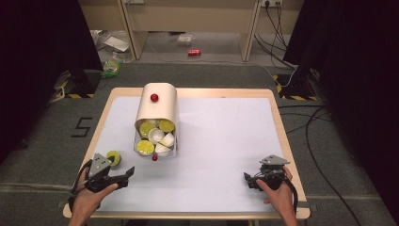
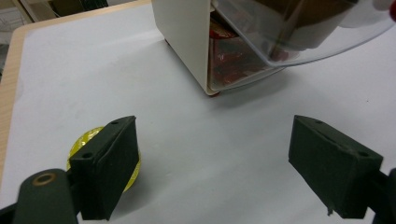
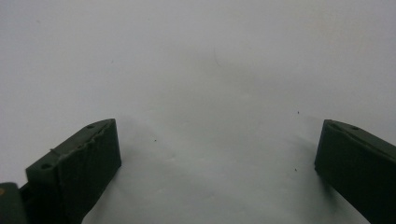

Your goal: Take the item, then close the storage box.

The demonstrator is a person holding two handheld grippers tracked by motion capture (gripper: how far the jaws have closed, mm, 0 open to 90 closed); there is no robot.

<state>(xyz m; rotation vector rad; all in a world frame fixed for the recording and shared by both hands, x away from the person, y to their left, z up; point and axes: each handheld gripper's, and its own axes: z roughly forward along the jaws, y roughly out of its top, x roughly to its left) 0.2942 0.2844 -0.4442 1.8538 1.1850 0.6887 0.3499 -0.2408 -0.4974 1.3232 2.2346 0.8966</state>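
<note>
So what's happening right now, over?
Left tool open, empty. Right tool open, empty. Yellow cup beside left tool, untouched. Cream box open, cups inside.

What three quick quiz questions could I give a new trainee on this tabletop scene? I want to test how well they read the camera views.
1. True or false: the left gripper is shut on the loose yellow-green piece.
2. Which gripper is nearer the cream box? A) left B) right
3. Fill in: the box's clear front flap hangs ____, showing yellow-green and white items inside.

Key
1. False: its jaws stand wide apart with only table between them; the piece lies beside the left jaw.
2. A
3. Open
</note>
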